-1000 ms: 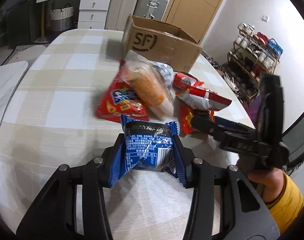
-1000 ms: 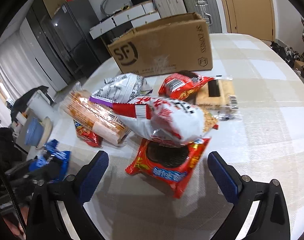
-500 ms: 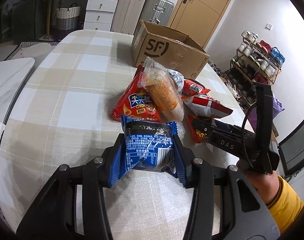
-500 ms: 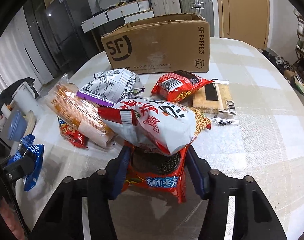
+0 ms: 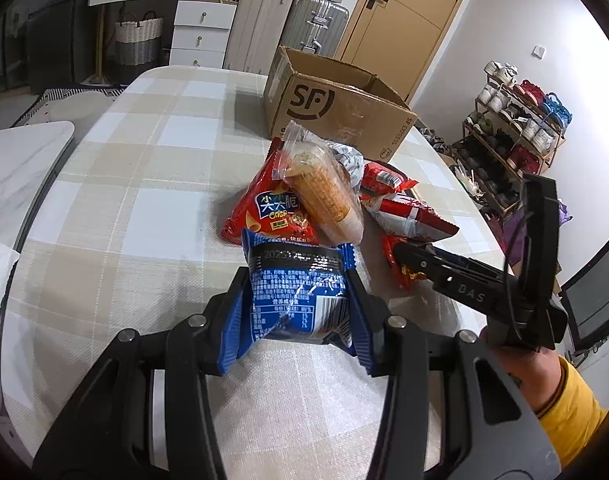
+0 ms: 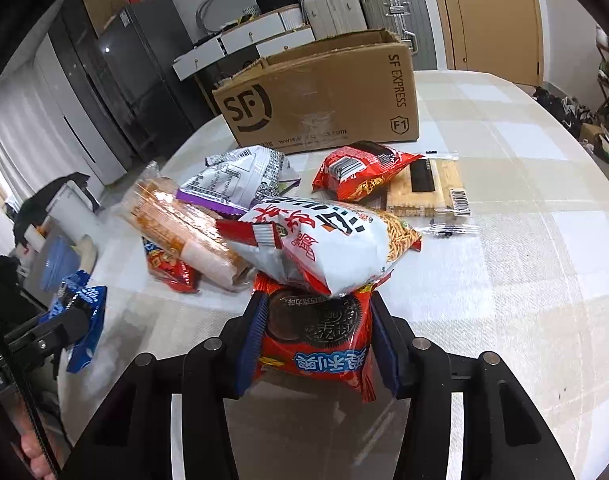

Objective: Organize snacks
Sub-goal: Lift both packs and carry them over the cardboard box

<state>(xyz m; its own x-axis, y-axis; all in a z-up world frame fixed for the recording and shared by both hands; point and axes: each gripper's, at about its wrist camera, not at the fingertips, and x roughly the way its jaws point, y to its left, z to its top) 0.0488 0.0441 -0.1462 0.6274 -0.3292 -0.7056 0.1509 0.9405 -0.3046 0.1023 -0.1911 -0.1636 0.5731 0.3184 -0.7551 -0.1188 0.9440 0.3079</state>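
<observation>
My left gripper (image 5: 298, 300) is shut on a blue snack packet (image 5: 298, 296) and holds it above the table, left of the pile. It also shows in the right wrist view (image 6: 82, 320). My right gripper (image 6: 316, 340) is shut on a red cookie packet (image 6: 316, 340) at the near edge of the pile, under a white-and-red noodle bag (image 6: 328, 240). The pile also holds a clear cracker sleeve (image 5: 324, 192), a red crisp bag (image 5: 272, 212), a silver-purple bag (image 6: 236, 180), a red bag (image 6: 360, 172) and a flat tan pack (image 6: 428, 192).
An open SF cardboard box (image 5: 336, 112) stands behind the pile on the checked tablecloth (image 5: 152, 184). Drawers and suitcases (image 5: 264, 28) stand beyond the table, a shoe rack (image 5: 516, 120) at the right. A grey side surface (image 5: 16, 160) lies left.
My right gripper moved in and closed on the red cookie packet, which it was open in front of a second ago. My left gripper kept its hold on the blue packet and drew back slightly.
</observation>
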